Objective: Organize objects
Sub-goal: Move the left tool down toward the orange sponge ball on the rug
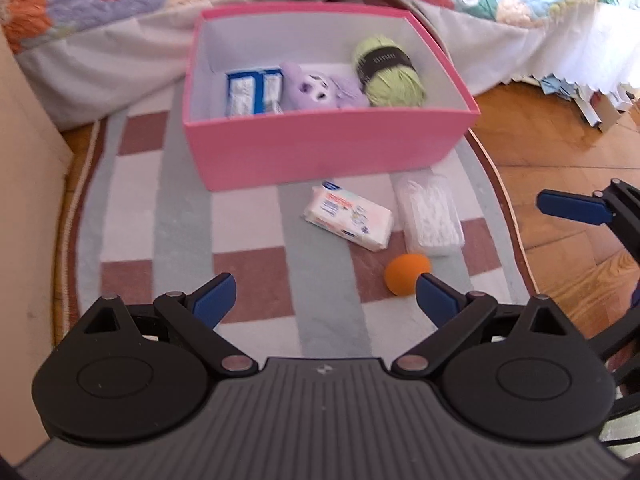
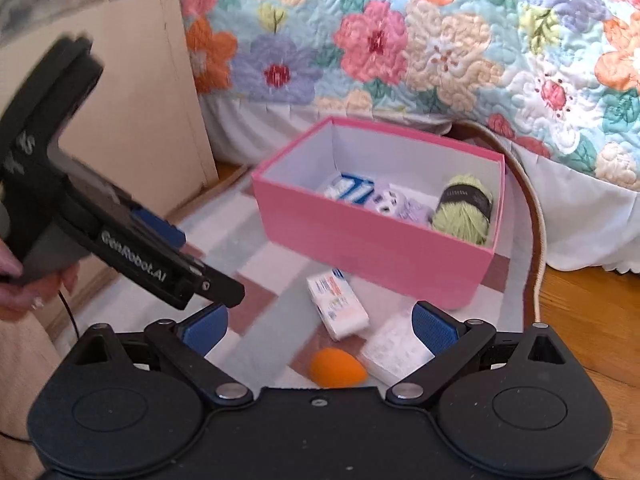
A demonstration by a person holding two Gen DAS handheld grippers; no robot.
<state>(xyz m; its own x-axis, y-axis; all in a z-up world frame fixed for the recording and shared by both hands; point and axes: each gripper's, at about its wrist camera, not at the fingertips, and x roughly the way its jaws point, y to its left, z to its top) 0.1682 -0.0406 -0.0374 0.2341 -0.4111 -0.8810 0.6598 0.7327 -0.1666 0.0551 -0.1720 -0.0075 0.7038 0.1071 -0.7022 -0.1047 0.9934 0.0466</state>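
Note:
A pink box (image 1: 320, 156) (image 2: 372, 248) stands on a checked rug. It holds a blue-and-white pack (image 1: 253, 92) (image 2: 350, 189), a purple plush toy (image 1: 316, 88) (image 2: 394, 202) and a green yarn ball (image 1: 388, 70) (image 2: 464, 208). In front of it lie a white wipes pack (image 1: 348, 216) (image 2: 338, 304), a clear packet (image 1: 430, 216) (image 2: 394, 350) and an orange sponge (image 1: 406, 274) (image 2: 338, 368). My left gripper (image 1: 326, 296) is open and empty above the rug. My right gripper (image 2: 320, 324) is open and empty above the sponge.
A bed with a floral quilt (image 2: 400, 40) stands behind the box. A beige cabinet side (image 2: 140, 120) (image 1: 24, 200) is at the left. Wooden floor (image 1: 560, 152) lies right of the rug. The left gripper's body (image 2: 100, 220) crosses the right wrist view.

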